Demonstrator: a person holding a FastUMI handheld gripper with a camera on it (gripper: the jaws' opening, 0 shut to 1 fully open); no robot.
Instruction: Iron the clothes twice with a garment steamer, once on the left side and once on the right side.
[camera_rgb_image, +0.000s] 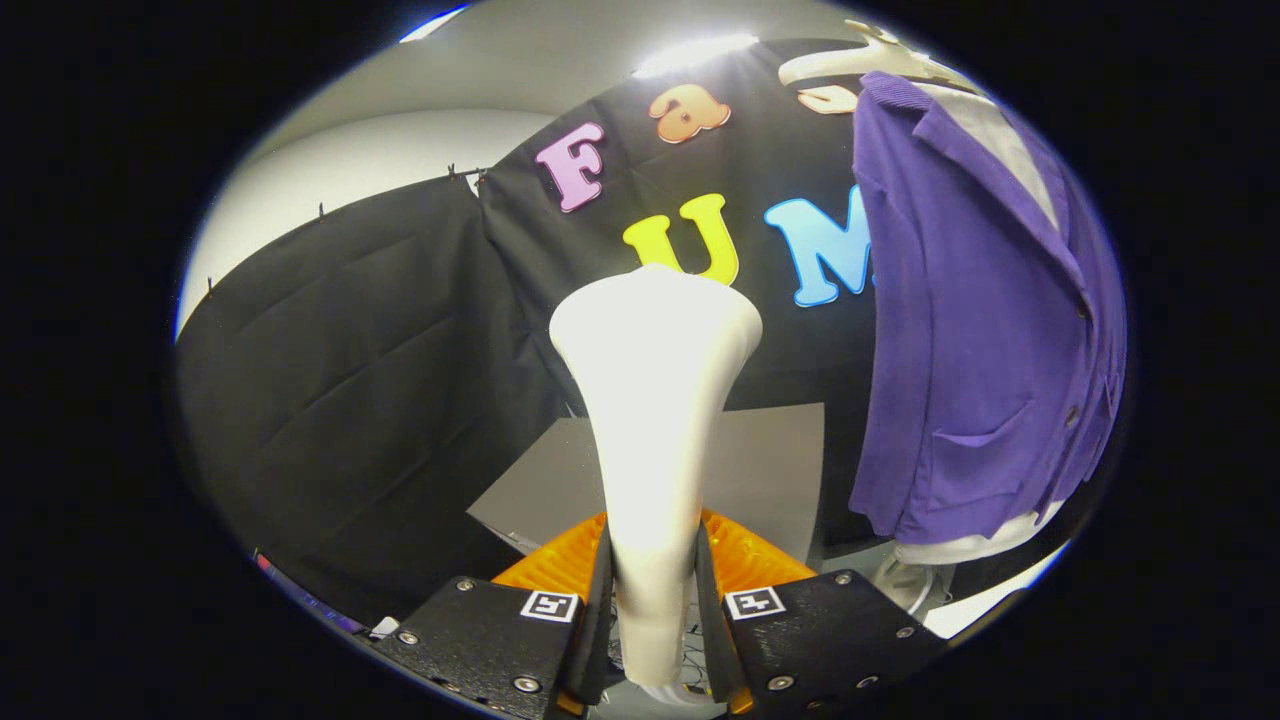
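From my remote seat I see the gripper at the bottom centre of the frame with both fingers pressed against the narrow handle of the white garment steamer; the jaws pinch it from either side. The steamer stands upright between them and widens upward into a broad head at the centre of the frame, brightly lit. Its lower end runs down out of sight between the fingers.

The purple cardigan hangs at the right of the frame on a pale hanger, with a white garment showing inside its collar and again below its hem. I can make out a patch pocket low on its front and a few dark buttons along its edge. The steamer head is well apart from the cardigan, to its left, and not touching it.

Behind the steamer handle, in the lower middle, lies a grey board. Black cloth covers the wall across the left and centre of the frame.
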